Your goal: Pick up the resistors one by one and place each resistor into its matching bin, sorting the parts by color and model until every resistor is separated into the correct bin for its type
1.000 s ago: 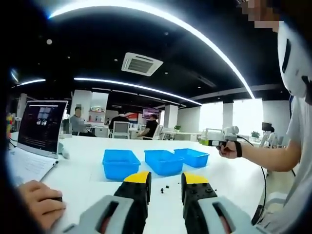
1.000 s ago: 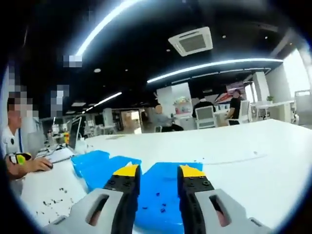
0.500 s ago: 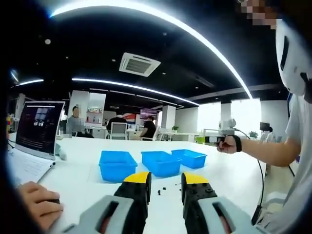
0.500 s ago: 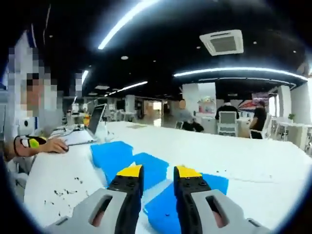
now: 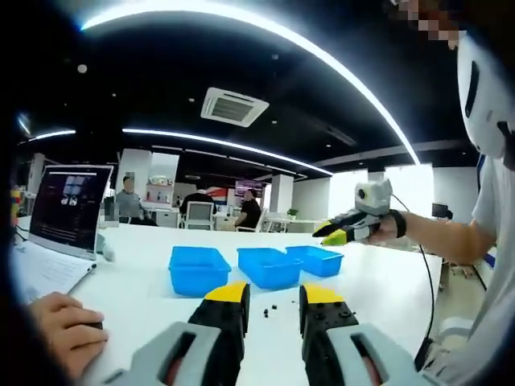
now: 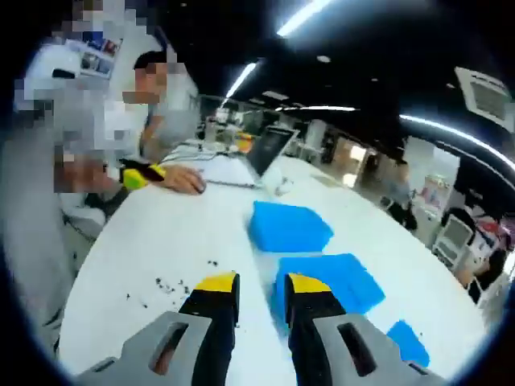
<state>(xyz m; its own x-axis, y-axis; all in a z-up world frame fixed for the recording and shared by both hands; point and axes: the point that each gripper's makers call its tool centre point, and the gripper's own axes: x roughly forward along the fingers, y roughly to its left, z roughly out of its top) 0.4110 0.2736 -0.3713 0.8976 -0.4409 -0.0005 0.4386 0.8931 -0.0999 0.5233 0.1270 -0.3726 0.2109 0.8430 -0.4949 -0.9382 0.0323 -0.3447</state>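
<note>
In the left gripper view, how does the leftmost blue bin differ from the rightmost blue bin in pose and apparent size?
The leftmost blue bin stands nearest the laptop; the rightmost blue bin stands on the far side of the row, below the right gripper. The leftmost bin shows a tall front wall and looks larger; the rightmost looks flatter and smaller, probably because it lies farther away. Both are blue, open-topped, and stand upright on the white table.
</note>
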